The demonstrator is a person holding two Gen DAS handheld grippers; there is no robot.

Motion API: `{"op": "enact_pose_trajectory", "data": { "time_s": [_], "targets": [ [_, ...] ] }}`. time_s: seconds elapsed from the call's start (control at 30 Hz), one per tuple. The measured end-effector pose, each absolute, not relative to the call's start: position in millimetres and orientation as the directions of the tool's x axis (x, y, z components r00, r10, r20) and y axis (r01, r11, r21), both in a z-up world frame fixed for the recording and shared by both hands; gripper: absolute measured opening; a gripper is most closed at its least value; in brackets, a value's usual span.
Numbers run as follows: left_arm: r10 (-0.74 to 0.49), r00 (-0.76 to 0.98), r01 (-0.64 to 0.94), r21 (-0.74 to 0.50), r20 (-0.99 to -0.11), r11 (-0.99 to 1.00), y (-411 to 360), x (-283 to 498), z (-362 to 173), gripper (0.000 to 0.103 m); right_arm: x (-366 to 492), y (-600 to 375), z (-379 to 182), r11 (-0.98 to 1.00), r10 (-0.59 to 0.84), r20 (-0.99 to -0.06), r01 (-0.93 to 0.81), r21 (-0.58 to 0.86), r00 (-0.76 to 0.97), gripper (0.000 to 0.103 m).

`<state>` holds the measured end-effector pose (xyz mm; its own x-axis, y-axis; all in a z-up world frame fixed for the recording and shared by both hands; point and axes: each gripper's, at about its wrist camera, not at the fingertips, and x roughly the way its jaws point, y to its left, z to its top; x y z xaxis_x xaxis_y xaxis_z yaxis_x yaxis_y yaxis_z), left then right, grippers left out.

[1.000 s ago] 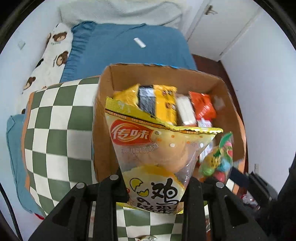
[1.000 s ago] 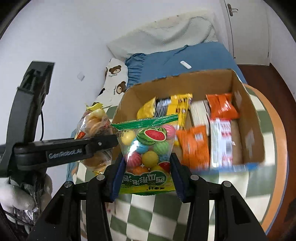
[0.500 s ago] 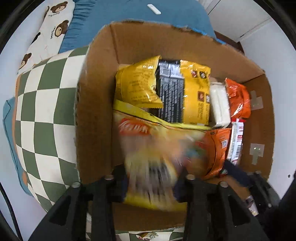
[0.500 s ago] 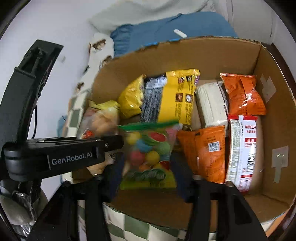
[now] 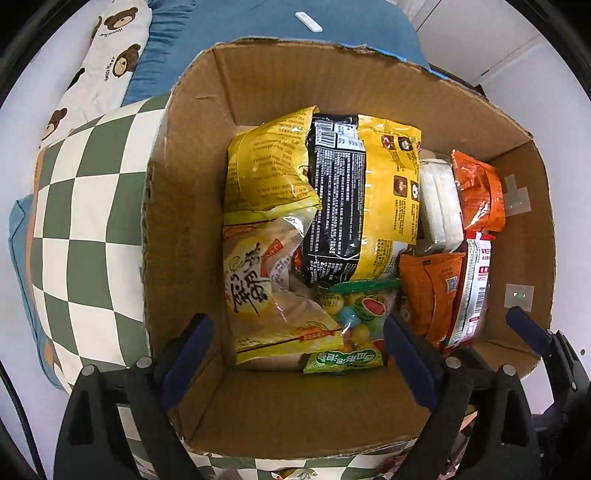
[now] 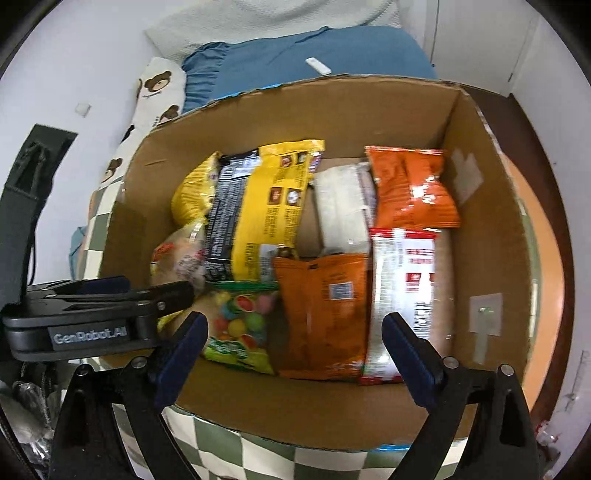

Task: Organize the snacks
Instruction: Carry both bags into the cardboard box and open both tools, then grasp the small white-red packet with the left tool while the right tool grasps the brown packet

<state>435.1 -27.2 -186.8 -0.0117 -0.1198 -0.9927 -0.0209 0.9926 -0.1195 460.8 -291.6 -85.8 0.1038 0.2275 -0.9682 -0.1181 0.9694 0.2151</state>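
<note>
An open cardboard box (image 5: 184, 221) (image 6: 480, 206) sits on a green-and-white checked cloth. A clear yellow bag of egg cakes (image 5: 266, 306) lies on the box floor at its left side. My left gripper (image 5: 295, 332) hovers over it with jaws opening, and the pads are clear of the bag. Beside that bag rests a green-topped bag of coloured candy balls (image 6: 240, 325) (image 5: 354, 325). Above it my right gripper (image 6: 293, 325) has its jaws opening wide, not touching it. The left gripper (image 6: 110, 295) shows at the left of the right wrist view.
More snacks fill the box: a yellow-and-black bag (image 5: 362, 206), a white pack (image 6: 343, 206), two orange packs (image 6: 325, 317) and a red-and-white pack (image 6: 402, 295). Behind the box lie a blue bed (image 5: 258, 33) and a bear-print pillow (image 5: 107, 62).
Both grippers came down into the box and let go. The egg-cake bag and the candy bag, held upright a second ago, now lie on the box floor.
</note>
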Motion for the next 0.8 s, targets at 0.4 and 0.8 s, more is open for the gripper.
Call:
{"op": "enact_pose_trajectory", "data": {
  "time_s": [0.4, 0.8],
  "targets": [
    [-0.101, 0.106, 0.018, -0.099, -0.989, 0.995, -39, 414, -158, 0.095, 443, -320, -59, 0.986, 0.15, -0.972, -0.104, 0.133, 0.178, 0.097],
    [-0.07, 0.304, 0.047, -0.059, -0.95, 0.997, -44, 364, -111, 0.096, 402, -340, -15, 0.991, 0.117, -0.937, -0.105, 0.087, 0.33, 0.097]
  ]
}}
